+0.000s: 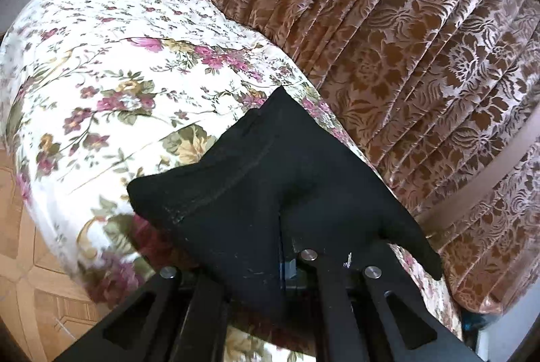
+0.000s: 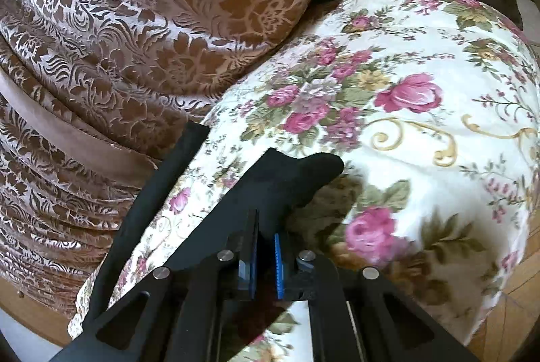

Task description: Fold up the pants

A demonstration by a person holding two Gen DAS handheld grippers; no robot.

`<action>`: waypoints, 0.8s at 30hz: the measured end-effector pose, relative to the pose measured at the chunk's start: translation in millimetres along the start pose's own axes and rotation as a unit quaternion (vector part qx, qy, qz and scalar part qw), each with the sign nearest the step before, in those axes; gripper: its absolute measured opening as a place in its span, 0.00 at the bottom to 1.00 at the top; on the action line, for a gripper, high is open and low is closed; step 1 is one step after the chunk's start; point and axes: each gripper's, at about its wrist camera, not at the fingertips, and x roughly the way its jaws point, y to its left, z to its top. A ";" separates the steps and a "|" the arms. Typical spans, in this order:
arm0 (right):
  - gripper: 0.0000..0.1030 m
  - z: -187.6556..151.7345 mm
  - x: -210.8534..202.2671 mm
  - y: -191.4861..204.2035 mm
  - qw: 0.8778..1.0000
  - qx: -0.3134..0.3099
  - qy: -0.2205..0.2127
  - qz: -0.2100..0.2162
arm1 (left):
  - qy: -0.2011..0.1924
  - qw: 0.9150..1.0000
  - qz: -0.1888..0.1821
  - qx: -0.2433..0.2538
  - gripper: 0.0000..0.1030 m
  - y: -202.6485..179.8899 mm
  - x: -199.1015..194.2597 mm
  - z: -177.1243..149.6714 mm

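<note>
1. Left wrist view: the left gripper (image 1: 280, 247) is clamped on a bunched corner of the black pants (image 1: 243, 179), held above the floral bedspread (image 1: 111, 68). The bite looks small, so a tug could pull the cloth free.
2. Right wrist view: the right gripper (image 2: 265, 247) pinches another pants (image 2: 270, 186) edge over the bedspread (image 2: 422, 85); a strip trails toward the brown patterned cover (image 2: 135, 24), probably twisted, risking a crooked fold.

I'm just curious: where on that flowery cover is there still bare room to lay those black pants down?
The flowered cover lies bare ahead of the right gripper, out to its far edge. The left view shows bare cover beyond the black pants. It is crowded by the brown patterned fabric.
</note>
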 end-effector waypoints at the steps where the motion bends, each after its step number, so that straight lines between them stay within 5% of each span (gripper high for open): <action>1: 0.07 -0.6 1.6 -2.9 1.000 0.001 0.004 -0.004 | 0.006 1.000 0.007 0.001 0.06 2.4 0.3 -3.2; 5: 0.07 -12.3 19.0 -18.5 0.999 0.018 0.031 -0.027 | 0.041 0.998 0.051 0.002 0.13 18.7 19.7 -17.8; 9: 0.14 -16.9 17.8 -24.5 0.999 0.030 0.027 -0.033 | 0.026 0.997 0.054 -0.042 0.23 36.7 12.5 -15.7; 13: 0.24 -7.6 -2.2 -18.4 0.995 0.014 -0.024 -0.095 | -0.076 0.988 0.133 -0.024 0.32 30.4 -27.5 1.9; 16: 0.26 -0.6 -22.3 -4.5 0.986 0.000 -0.089 -0.142 | -0.125 0.982 0.138 -0.020 0.47 19.7 -46.0 12.0; 20: 0.26 1.5 -25.2 39.2 0.987 -0.059 -0.104 -0.107 | -0.145 0.983 0.108 0.029 0.59 -16.5 -42.8 18.1; 24: 0.26 -15.2 5.3 103.6 0.987 -0.149 -0.047 -0.038 | -0.100 0.987 0.072 0.106 0.64 -56.4 -7.5 16.9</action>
